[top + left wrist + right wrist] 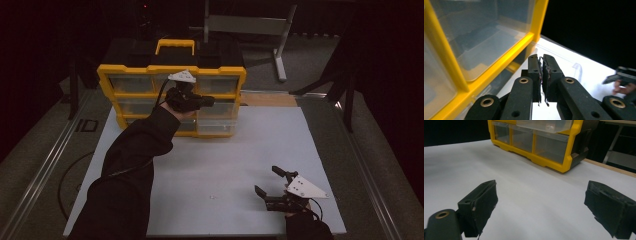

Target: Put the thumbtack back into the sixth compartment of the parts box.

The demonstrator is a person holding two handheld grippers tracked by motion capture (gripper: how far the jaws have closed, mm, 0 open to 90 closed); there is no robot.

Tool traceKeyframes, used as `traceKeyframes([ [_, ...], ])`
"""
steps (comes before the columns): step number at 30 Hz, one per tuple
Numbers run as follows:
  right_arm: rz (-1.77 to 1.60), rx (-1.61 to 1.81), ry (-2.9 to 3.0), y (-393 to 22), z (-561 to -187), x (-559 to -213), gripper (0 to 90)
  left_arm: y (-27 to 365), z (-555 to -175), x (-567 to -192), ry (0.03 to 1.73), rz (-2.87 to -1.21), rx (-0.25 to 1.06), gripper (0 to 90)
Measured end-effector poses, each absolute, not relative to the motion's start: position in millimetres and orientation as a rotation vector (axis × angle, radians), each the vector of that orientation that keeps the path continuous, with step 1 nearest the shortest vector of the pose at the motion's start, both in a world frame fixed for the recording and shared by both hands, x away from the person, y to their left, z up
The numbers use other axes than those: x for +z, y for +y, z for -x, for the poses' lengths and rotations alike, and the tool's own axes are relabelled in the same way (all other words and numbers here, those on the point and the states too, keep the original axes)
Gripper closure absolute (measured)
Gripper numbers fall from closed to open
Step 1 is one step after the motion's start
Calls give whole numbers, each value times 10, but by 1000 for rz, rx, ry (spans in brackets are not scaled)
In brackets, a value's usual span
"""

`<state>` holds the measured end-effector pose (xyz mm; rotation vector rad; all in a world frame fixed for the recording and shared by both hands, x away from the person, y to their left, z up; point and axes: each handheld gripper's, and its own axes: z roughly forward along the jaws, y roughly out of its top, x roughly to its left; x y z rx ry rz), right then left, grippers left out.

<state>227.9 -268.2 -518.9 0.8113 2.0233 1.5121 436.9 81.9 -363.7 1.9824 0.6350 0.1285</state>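
Observation:
A yellow drawer cabinet (172, 70) with clear drawers stands at the back of the white table (225, 155). My left gripper (210, 101) is held up against the right drawer of its middle row, and the jaws are shut with nothing visible between them. In the left gripper view the closed gripper (541, 58) sits next to the yellow frame (499, 65), above a clear drawer lip (577, 68). My right gripper (266, 180) rests open near the table's front right. In the right gripper view its open jaws (541, 195) face the cabinet (544, 161), where one clear drawer (544, 125) sticks out.
A grey metal stand (280, 45) stands on the floor behind the cabinet. A wooden strip (267, 99) runs along the table's back right edge. A floor rail (45, 165) passes left of the table. A black cable loops by the table's left side.

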Motion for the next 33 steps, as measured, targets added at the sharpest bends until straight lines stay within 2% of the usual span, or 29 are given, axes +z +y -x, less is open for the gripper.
traceKeyframes([
  [12, -812, 1511, 2024, -2687, -2284, -5191, 109, 715, -4365, -3743, 662, -2078, 134, 839],
  [14, -811, 1511, 2023, -2687, -2284, -5191, 109, 722, -4354, -3736, 649, -2069, 132, 737],
  [19, -813, 1511, 2024, -2685, -2283, -5190, 109, 741, -4335, -3700, 649, -2046, 136, 607],
  [20, -814, 1509, 2025, -2685, -2282, -5190, 109, 756, -4314, -3669, 645, -2041, 135, 607],
  [21, -813, 1511, 2023, -2687, -2281, -5189, 109, 773, -4290, -3637, 644, -2035, 134, 478],
  [23, -817, 1511, 2021, -2690, -2282, -5189, 109, 787, -4259, -3614, 632, -2035, 137, 398],
  [29, -821, 1515, 2018, -2688, -2280, -5185, 108, 826, -4144, -3579, 576, -2041, 140, 248],
  [31, -820, 1512, 2017, -2692, -2280, -5183, 109, 844, -4114, -3578, 547, -2045, 103, 154],
  [33, -822, 1509, 2016, -2693, -2281, -5183, 108, 853, -4074, -3582, 515, -2065, 88, 98],
])
